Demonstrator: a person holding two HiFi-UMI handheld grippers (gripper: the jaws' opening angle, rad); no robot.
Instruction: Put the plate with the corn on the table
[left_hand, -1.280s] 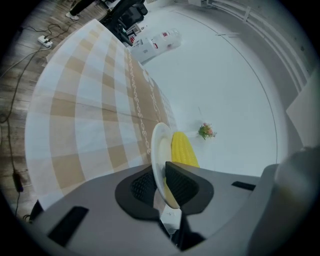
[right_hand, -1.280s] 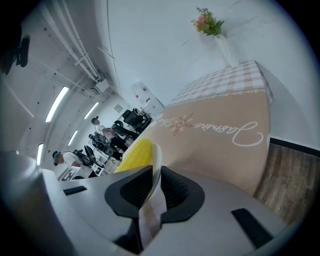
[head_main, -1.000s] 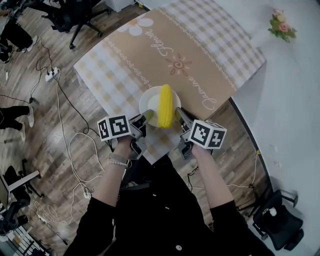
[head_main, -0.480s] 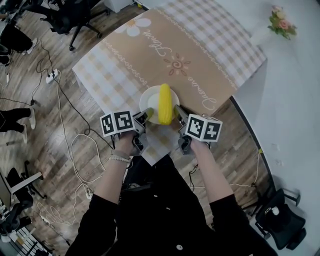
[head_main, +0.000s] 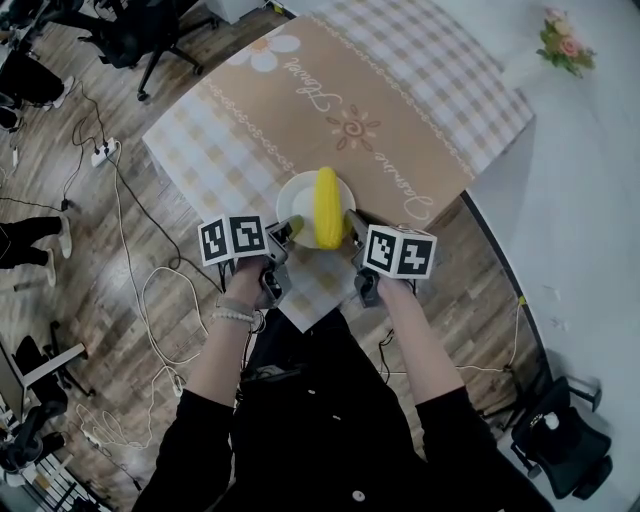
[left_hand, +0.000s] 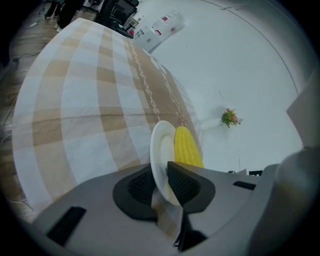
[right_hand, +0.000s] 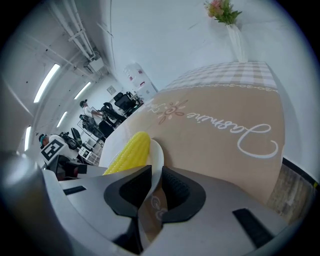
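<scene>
Forearms (head_main: 225, 350) reach forward, left tongs (head_main: 289, 229) opening around plate (head_main: 295, 200) rim, right tongs (head_main: 350, 223) clamped on it.

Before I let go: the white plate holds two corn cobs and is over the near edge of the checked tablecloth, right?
No. The white plate holds one corn cob, not two, as the head view shows. It is over the near edge of the checked tablecloth.
</scene>
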